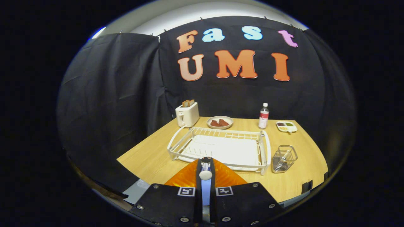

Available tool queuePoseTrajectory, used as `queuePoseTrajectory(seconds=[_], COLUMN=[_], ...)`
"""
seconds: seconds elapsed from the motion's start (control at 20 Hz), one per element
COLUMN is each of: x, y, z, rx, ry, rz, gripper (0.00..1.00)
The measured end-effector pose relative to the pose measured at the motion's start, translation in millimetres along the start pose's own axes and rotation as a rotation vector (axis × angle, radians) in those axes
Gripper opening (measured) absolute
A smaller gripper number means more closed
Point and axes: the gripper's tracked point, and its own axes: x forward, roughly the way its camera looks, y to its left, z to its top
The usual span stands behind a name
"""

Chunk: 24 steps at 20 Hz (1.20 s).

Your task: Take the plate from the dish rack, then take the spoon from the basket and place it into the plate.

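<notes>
my jaws (205,168) are clenched on the pale spoon's (205,174) handle over the ribbed orange plate (227,176) just ahead of the white wire dish rack (221,148) on the wooden surface (148,157); light, stiff, probably slippery, so gripping mid-handle seems right.

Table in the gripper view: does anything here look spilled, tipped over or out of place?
Nothing stands out. The dish rack sits flat, the basket and the bottle stand upright, and nothing is spilled. The gripper is closed on the spoon, over the orange plate just before the rack.
</notes>
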Motion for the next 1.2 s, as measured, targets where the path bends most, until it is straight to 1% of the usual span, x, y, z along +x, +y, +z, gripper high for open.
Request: queuePoseTrajectory(seconds=[0.15, 0.35, 0.5, 0.65, 0.8, 0.95, 1.0, 1.1, 1.15, 1.2], x=[19, 47, 59, 66, 69, 75, 76, 74, 73, 73], y=[20, 35, 33, 33, 19, 8, 0, -11, -17, -22], z=[-25, -51, -68, -75, -88, -97, -96, -91, -86, -79], rx=[-0.049, -0.06, -0.09, -0.089, -0.12, -0.097, -0.088, -0.052, -0.031, -0.015], ry=[0.041, 0.08, 0.121, 0.127, 0.161, 0.177, 0.177, 0.164, 0.154, 0.144], rz=[0.075, 0.156, 0.172, 0.19, 0.179, 0.158, 0.139, 0.108, 0.092, 0.075], gripper=[0.09, 0.09, 0.09, 0.09, 0.09, 0.15, 0.17, 0.25, 0.33, 0.38])
